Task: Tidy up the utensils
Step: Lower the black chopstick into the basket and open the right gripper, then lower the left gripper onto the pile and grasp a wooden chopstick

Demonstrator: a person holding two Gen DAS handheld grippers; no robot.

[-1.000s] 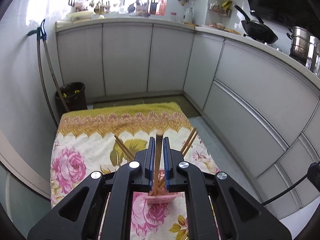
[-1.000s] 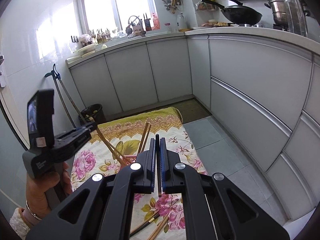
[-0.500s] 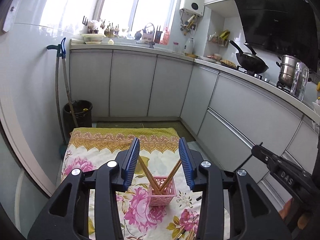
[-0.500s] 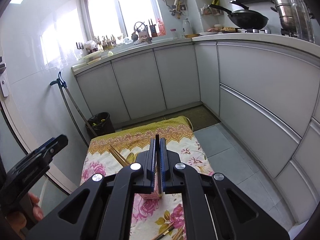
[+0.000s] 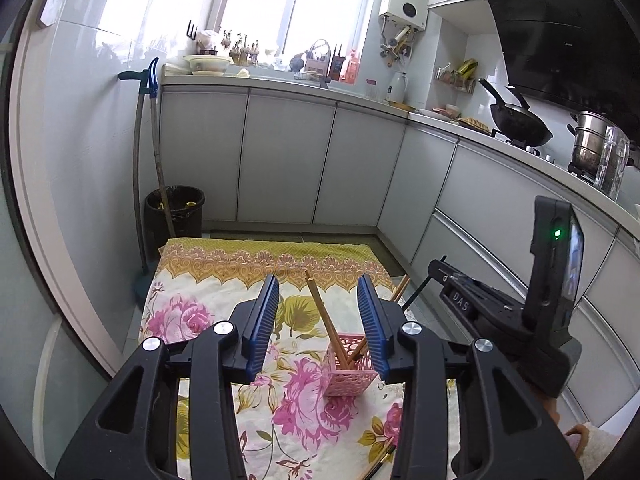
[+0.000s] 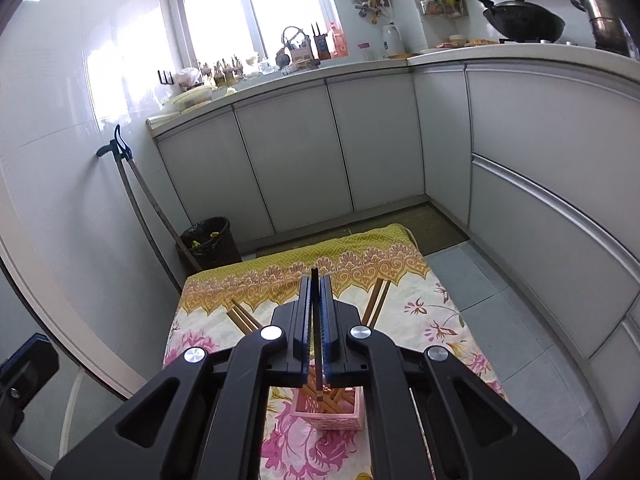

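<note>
Pink holder (image 5: 347,372) is standing on the floral cloth (image 5: 188,312), chopsticks (image 5: 326,320) leaning inside; left gripper (image 5: 318,318) is hanging spread, right gripper (image 6: 316,320) is pinching a dark chopstick (image 6: 316,344).

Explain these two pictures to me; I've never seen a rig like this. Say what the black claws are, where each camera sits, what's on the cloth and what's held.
No robot here: a person holds a two-finger gripper in each hand, each with a camera looking along its fingers. One picture is from the left gripper, which is open and holds nothing. The other is from the right gripper, shut on a dark chopstick above the pink basket. The basket stands on a flowered cloth and already holds wooden chopsticks. More chopsticks lie loose near the cloth's near edge.
</note>
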